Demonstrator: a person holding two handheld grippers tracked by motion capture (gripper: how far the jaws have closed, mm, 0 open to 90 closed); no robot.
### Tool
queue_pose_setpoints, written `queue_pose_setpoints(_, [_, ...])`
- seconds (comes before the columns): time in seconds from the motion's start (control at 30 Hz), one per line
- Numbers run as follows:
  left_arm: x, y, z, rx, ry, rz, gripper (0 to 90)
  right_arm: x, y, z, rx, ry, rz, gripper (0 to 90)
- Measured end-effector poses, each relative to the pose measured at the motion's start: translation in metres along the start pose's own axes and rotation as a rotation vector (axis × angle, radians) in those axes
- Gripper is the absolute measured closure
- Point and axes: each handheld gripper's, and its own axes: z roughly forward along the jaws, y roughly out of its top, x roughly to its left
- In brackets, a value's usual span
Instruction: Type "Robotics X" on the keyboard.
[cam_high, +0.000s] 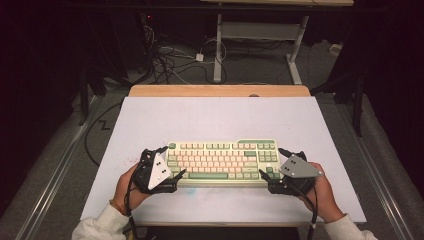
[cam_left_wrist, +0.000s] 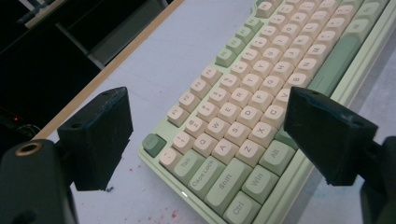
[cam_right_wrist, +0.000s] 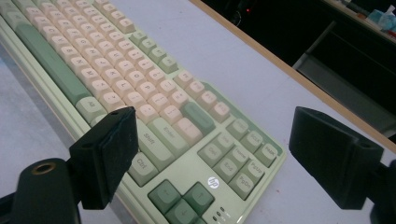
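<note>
Dark floor and trailing cables frame a pale worktop (cam_high: 220, 115) with a wooden far edge. Near its front edge, square to the person, lies a green and cream keyboard (cam_high: 222, 161). Left gripper (cam_high: 165, 167) brackets the keyboard's left end and right gripper (cam_high: 276, 166) its right end. Each pair of fingers is spread wide, grasping nothing: one left finger (cam_left_wrist: 98, 135) sits beyond the Esc corner, one right finger (cam_right_wrist: 109, 149) over the Ctrl key. Such symmetrical placement suggests preparation for a two-handed grasp or shift.
</note>
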Motion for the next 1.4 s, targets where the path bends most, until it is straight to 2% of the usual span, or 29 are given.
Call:
queue_pose_setpoints(0.23, [0.001, -0.007, -0.005, -0.004, 0.027, -0.003, 14.8, -0.006, -0.006, -0.008, -0.002, -0.022, 0.013, 16.5])
queue_pose_setpoints(0.6, [0.004, -0.019, -0.01, -0.001, 0.036, -0.02, 14.7, -0.014, -0.018, -0.014, 0.005, -0.055, 0.03, 16.5])
queue_pose_setpoints(0.77, [0.006, -0.026, -0.012, 0.004, 0.029, -0.029, 14.8, -0.017, -0.024, -0.018, 0.007, -0.072, 0.037, 16.5])
queue_pose_setpoints(1.07, [0.007, -0.041, -0.007, 0.049, 0.026, -0.043, 14.8, -0.022, -0.04, -0.023, 0.029, -0.1, 0.053, 16.5])
queue_pose_setpoints(1.13, [0.007, -0.045, -0.006, 0.06, 0.015, -0.049, 14.8, -0.023, -0.044, -0.024, 0.033, -0.109, 0.056, 16.5])
queue_pose_setpoints(1.3, [0.004, -0.054, -0.001, 0.086, -0.009, -0.057, 14.8, -0.025, -0.058, -0.028, 0.039, -0.119, 0.079, 16.5])
queue_pose_setpoints(1.4, [0.0, -0.056, -0.001, 0.093, -0.016, -0.055, 14.7, -0.027, -0.067, -0.03, 0.044, -0.115, 0.11, 16.5])
